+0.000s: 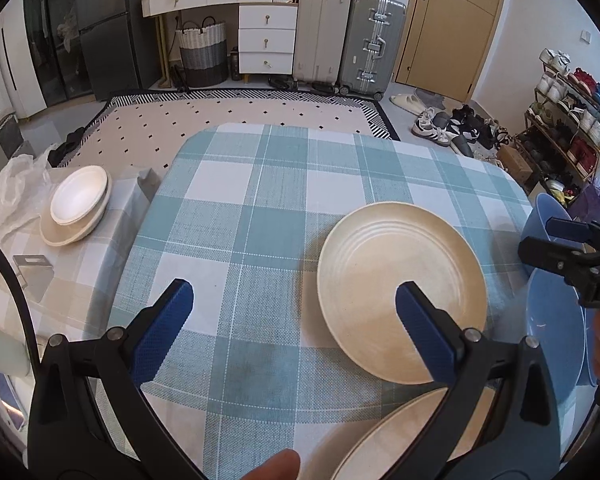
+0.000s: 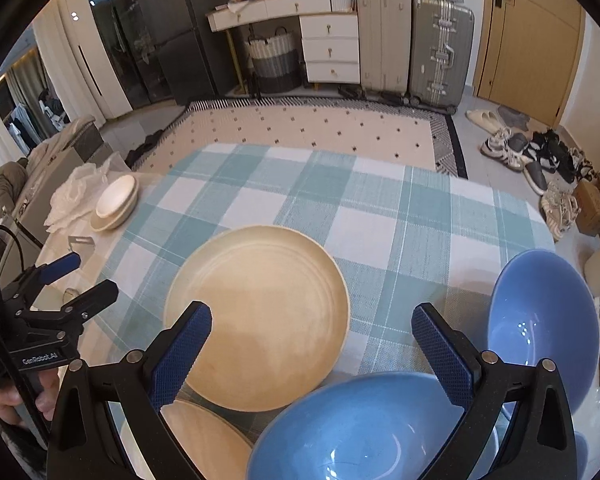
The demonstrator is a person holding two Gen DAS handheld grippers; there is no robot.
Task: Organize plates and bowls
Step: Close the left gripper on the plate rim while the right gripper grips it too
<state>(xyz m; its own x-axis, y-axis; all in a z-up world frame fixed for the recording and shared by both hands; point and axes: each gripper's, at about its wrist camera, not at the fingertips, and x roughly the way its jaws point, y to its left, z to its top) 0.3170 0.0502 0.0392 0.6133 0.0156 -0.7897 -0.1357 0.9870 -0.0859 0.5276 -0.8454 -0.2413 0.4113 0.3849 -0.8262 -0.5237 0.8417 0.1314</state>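
On the teal-and-white checked tablecloth (image 1: 260,208), a round cream ribbed plate (image 1: 400,292) was seen lying flat, face up, partly behind the right fingertip of the widely spread, empty left gripper (image 1: 294,300), while the right gripper (image 2: 312,328) was likewise held spread and empty above it.

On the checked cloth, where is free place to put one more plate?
The far half of the checked tablecloth is bare, beyond the cream plate, and so is its left strip. The near right is crowded: two blue bowls and a second cream plate.
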